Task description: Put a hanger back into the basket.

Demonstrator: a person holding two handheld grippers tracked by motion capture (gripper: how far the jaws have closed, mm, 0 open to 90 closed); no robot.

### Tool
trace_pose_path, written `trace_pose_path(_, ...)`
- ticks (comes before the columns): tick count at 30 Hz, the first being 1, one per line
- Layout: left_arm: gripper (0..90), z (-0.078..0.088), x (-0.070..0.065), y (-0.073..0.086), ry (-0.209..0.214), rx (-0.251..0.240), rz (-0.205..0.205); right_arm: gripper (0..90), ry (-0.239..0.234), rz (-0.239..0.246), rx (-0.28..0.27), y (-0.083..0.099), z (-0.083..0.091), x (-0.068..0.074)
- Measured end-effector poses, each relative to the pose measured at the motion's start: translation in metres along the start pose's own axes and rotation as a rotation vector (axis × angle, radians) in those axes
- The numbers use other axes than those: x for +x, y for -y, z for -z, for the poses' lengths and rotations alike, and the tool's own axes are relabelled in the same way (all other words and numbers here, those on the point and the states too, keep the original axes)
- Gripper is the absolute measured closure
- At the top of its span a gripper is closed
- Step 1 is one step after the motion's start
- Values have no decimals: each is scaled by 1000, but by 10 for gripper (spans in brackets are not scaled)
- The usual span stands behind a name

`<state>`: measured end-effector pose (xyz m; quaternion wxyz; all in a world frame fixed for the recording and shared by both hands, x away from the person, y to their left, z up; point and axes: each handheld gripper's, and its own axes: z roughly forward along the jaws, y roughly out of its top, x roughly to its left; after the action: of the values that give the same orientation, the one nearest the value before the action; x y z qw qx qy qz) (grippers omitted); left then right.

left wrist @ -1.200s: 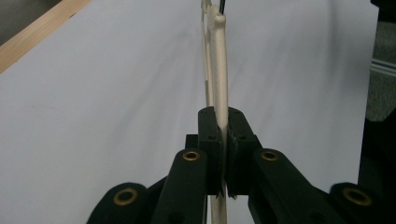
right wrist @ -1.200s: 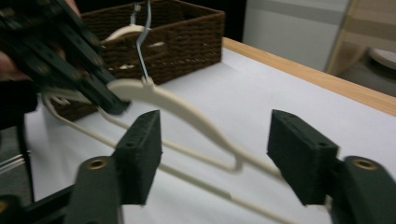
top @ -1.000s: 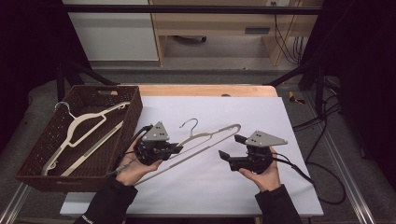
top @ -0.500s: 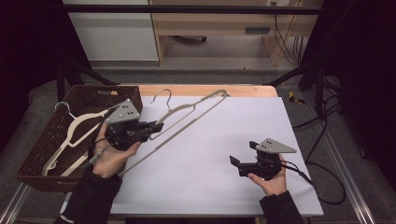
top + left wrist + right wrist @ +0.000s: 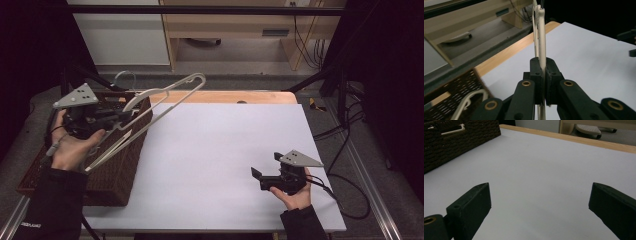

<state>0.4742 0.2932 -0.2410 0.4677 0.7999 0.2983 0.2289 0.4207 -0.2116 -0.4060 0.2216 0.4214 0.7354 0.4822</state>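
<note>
While clamped in left tool (image 5: 120, 116) | hanger (image 5: 165, 95): cream, slim, tilted upward

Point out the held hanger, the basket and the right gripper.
hanger (image 5: 170, 96), high view, on its long lower bar.
basket (image 5: 122, 167), high view, on its woven side wall.
right gripper (image 5: 257, 179), high view, between its open jaws.

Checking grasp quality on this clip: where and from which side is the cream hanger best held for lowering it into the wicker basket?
Probably where the left gripper has it now: on a straight thin bar of the cream hanger, jaws shut across its width from the person's side. The bar is slim and flat-sided, so the pads seat squarely, and the hook end stays free above the wicker basket.
</note>
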Motion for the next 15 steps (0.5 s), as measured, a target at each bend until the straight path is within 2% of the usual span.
trace_pose_path(5, 864, 17, 30, 14, -69, 3, 19, 42, -1, -2, 3, 0, -2, 1)
trace_pose_path(6, 864, 17, 30, 14, -69, 3, 19, 41, -3, 3, 4, 1, -2, 1)
trace_pose_path(7, 864, 24, 41, 22, -86, 1, 35, 42, -4, 0, 3, 1, -2, 1)
trace_pose_path(9, 864, 30, 51, 30, -95, 5, 52, 41, -13, -7, 0, 0, -2, 1)
trace_pose_path(10, 864, 30, 51, 30, -95, 5, 52, 41, -13, -4, 2, 0, -2, 1)
trace_pose_path(11, 864, 36, 61, 39, -104, 5, 71, 41, -10, -8, 3, 0, -2, 1)
trace_pose_path(12, 864, 36, 61, 39, -104, 5, 71, 40, -12, -7, 3, 1, -3, 2)
trace_pose_path(13, 864, 39, 70, 48, -105, 12, 84, 40, -11, -8, 5, 1, -3, 2)
trace_pose_path(15, 864, 41, 79, 56, -105, 31, 97, 39, -15, -3, 11, 1, -4, 2)
